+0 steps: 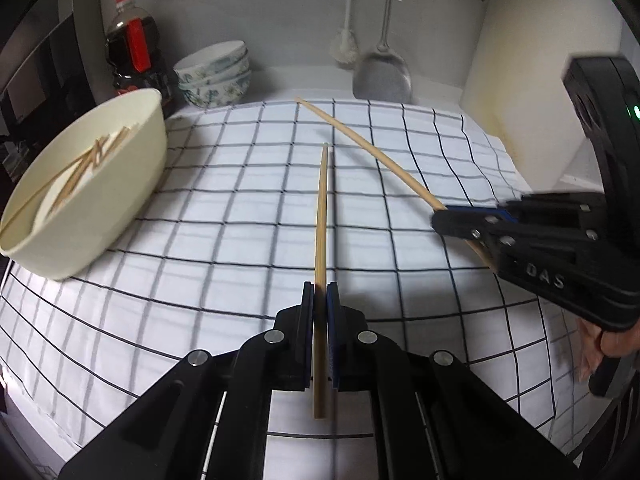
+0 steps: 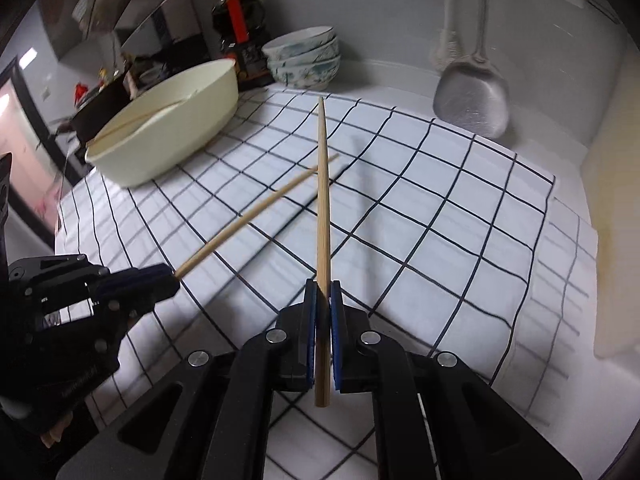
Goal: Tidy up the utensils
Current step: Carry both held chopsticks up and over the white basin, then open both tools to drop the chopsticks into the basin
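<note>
Left wrist view: we see our left tongs (image 1: 320, 292) closed on a wooden chopstick (image 1: 321, 216) that runs straight ahead toward 12 o'clock, its butt end sticking out behind the blue pads. At 3 o'clock our right tongs (image 1: 438, 220) come in from the side, clamped on a second chopstick (image 1: 360, 140) that slants up toward 11 o'clock above the checked cloth (image 1: 224, 200). The two sticks lie near each other at their far ends, though we cannot tell whether they touch.

At 10 o'clock a cream bowl (image 1: 132, 184) sits on the cloth with several more chopsticks (image 1: 86, 164) lying inside it. Behind it stand a dark sauce bottle (image 1: 134, 52) with a red cap and a stack of patterned bowls (image 1: 216, 74). A metal spatula (image 1: 382, 72) and a white brush (image 1: 346, 46) hang against the back wall at 12 o'clock.

From the right wrist view, the right tongs' stick crosses in front of the other one at about mid-length, and the cloth covers most of the counter (image 2: 384, 76).
</note>
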